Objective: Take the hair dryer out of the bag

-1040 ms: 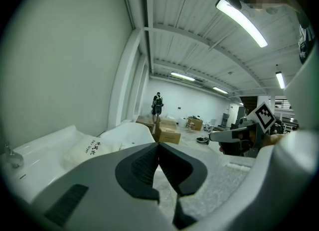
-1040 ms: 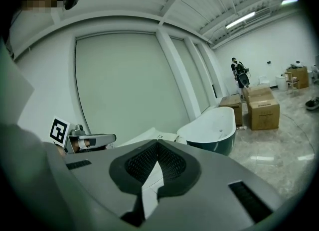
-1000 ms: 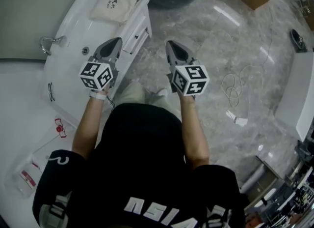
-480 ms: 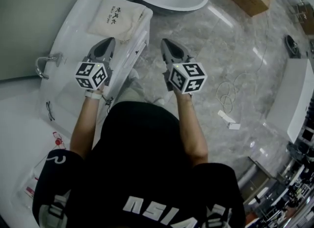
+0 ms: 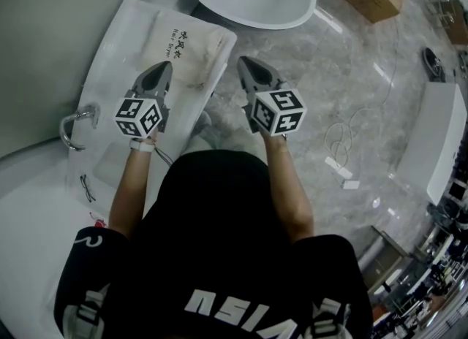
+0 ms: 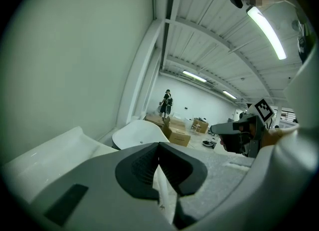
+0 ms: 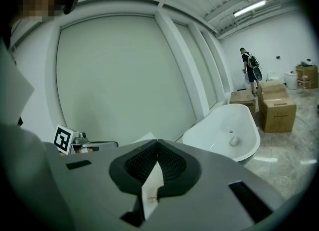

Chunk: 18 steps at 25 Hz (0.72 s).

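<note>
Cream cloth bag [image 5: 186,49] on glossy white ledge [image 5: 110,74]

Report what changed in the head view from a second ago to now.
The person has stepped forward. The cloth bag, white ledge and tap have slid down the picture, so the left gripper and right gripper are nearer the bag, the left one's tip now overlapping its near edge. Nothing was grasped or released. Both grippers stay shut and empty, and the bag still lies flat.
</note>
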Each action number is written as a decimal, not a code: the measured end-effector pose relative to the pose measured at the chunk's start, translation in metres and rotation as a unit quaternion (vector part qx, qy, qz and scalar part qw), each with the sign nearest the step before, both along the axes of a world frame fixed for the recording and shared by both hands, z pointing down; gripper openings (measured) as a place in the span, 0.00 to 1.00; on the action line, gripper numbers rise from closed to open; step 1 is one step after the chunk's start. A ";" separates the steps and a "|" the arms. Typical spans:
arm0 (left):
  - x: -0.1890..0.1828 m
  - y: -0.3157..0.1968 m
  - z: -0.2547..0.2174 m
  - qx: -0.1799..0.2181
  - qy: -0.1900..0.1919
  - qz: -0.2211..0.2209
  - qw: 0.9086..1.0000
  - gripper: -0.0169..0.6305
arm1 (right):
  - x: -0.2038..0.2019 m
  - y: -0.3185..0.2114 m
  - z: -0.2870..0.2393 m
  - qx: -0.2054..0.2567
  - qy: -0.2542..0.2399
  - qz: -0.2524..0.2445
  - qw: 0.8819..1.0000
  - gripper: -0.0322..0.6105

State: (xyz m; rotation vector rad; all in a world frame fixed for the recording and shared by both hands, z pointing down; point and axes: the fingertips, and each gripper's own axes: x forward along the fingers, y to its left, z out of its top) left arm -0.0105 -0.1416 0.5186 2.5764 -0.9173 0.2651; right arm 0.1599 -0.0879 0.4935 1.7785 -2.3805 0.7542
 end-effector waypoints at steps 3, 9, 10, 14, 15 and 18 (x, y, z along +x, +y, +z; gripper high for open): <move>0.003 -0.009 0.004 -0.006 -0.006 -0.012 1.000 0.02 | 0.008 -0.017 0.001 0.002 0.020 -0.013 1.000 0.05; 0.023 -0.027 0.009 -0.002 -0.036 -0.029 0.999 0.02 | 0.030 -0.054 0.007 -0.003 0.022 -0.050 0.999 0.05; 0.028 -0.028 0.016 -0.003 -0.048 -0.027 0.998 0.02 | 0.033 -0.058 0.009 -0.004 0.020 -0.057 0.998 0.05; 0.051 -0.026 0.052 -0.021 -0.099 -0.010 0.995 0.02 | 0.044 -0.067 0.016 -0.015 0.020 -0.078 0.997 0.05; 0.055 -0.025 0.062 -0.027 -0.110 -0.006 0.994 0.02 | 0.046 -0.068 0.016 -0.017 0.020 -0.082 0.996 0.05; 0.067 -0.023 0.094 -0.050 -0.133 0.006 0.990 0.02 | 0.052 -0.072 0.020 -0.019 0.020 -0.088 0.996 0.05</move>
